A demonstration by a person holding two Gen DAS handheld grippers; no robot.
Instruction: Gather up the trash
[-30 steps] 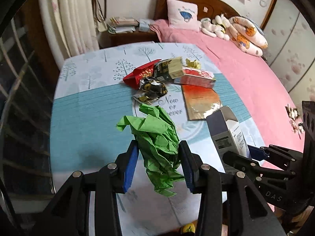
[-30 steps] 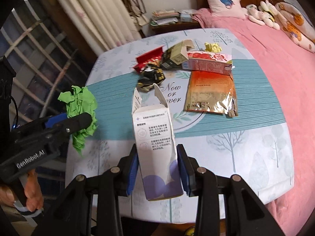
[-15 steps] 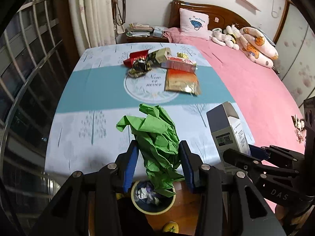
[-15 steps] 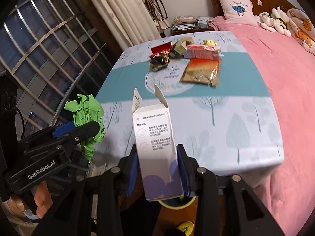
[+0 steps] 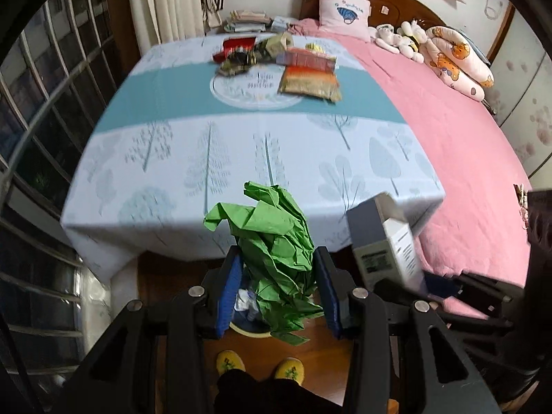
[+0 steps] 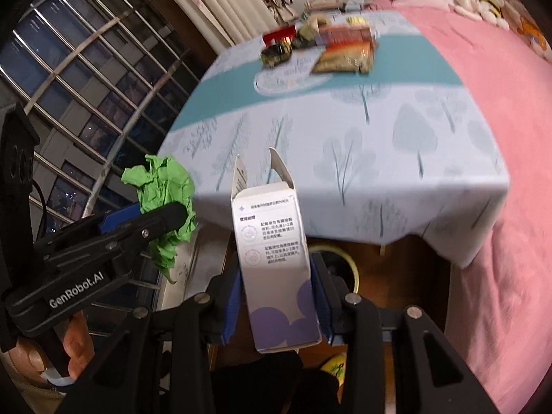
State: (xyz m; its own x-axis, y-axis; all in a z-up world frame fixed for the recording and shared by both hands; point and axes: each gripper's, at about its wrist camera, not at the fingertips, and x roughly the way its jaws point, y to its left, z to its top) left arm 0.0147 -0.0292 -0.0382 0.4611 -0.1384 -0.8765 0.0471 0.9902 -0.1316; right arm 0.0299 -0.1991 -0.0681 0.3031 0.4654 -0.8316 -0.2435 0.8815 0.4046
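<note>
My left gripper is shut on a crumpled green paper and holds it over a round bin on the wooden floor, off the table's near edge. My right gripper is shut on an open white carton with a purple base; the bin's yellow rim shows behind it. The carton also shows at the right of the left wrist view, and the green paper at the left of the right wrist view. More wrappers and packets lie at the table's far end.
The table has a blue and white tree-print cloth. A pink bed runs along its right side, with a pillow and soft toys. A barred window is on the left. My yellow slippers stand by the bin.
Both grippers have drawn back from over the table, past its near edge, and now hang above the floor bin. Their holds on the paper and the carton have not changed.
</note>
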